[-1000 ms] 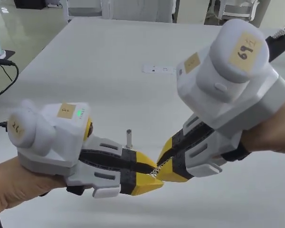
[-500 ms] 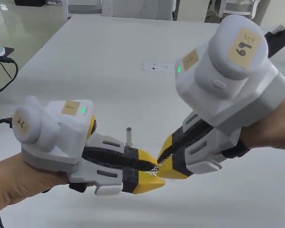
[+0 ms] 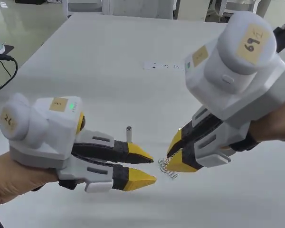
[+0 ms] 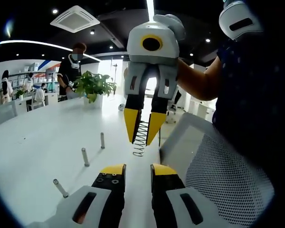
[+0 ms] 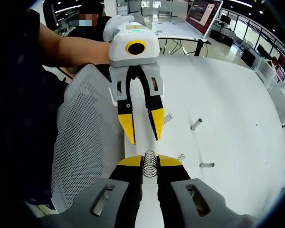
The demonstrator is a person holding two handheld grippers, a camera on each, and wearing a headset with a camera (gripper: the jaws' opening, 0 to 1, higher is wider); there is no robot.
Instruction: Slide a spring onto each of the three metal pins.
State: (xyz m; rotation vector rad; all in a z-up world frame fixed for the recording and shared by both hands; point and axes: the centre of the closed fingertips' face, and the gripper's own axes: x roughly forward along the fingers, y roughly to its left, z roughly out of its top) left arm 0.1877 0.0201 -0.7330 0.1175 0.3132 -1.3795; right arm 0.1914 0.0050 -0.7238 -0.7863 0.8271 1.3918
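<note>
My right gripper is shut on a small metal spring, which hangs from its yellow tips just above the white table. In the right gripper view the spring sits end-on between the jaws. My left gripper faces it from the left, open and empty, a short way off the spring. One metal pin stands upright just behind the left jaws. The left gripper view shows three upright pins and the spring in the right gripper.
Two loose springs lie on the table near the pins. A white power strip lies further back. A mesh chair back is by the table edge. A potted plant stands far off.
The left gripper, whose tips met the right's at the spring, has opened and drawn back to the left. The spring stays in the right gripper.
</note>
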